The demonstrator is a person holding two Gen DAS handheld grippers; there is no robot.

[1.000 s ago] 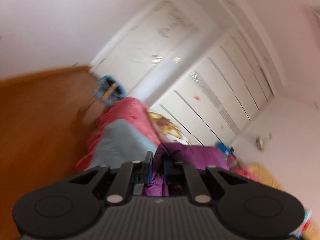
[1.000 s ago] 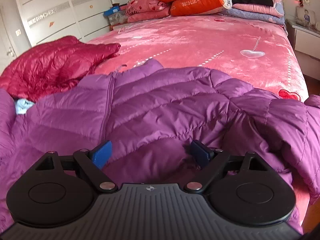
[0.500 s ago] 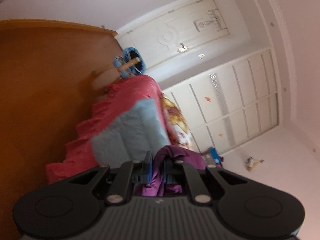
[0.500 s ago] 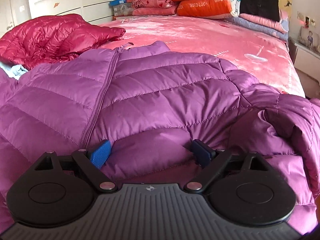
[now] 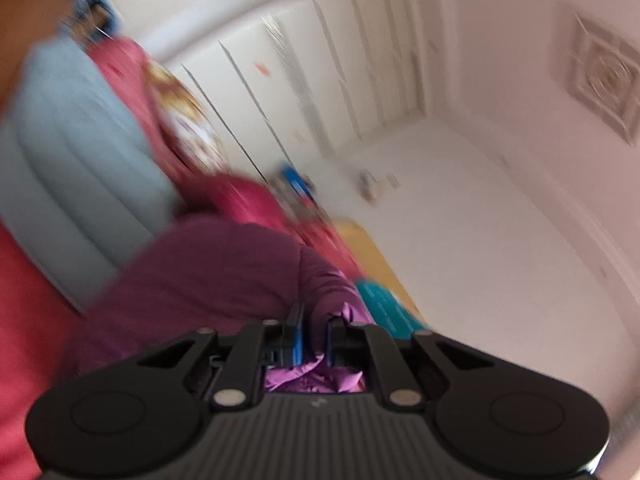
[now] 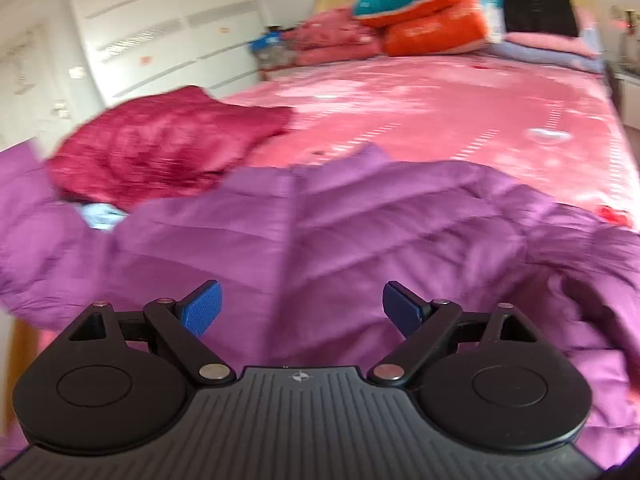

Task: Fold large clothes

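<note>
Purple jacket (image 6: 360,224) pinched by left gripper (image 5: 314,336); right gripper (image 6: 302,308) spread above it

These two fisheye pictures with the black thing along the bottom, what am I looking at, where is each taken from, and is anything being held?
There is no robot here. A person holds a two-finger gripper in each hand, and a camera on each one looks forward along its fingers. The black shape at the bottom of each picture is that tool's own body.

The left wrist picture is tilted and blurred. The left gripper is shut on a fold of the purple jacket.

The right wrist picture looks along a bed with a pink bedspread. The same purple jacket lies spread across the near end. The right gripper is open above it, its blue pads wide apart and holding nothing.

Also on the bed are a dark red jacket to the left and pillows stacked at the far end.
</note>
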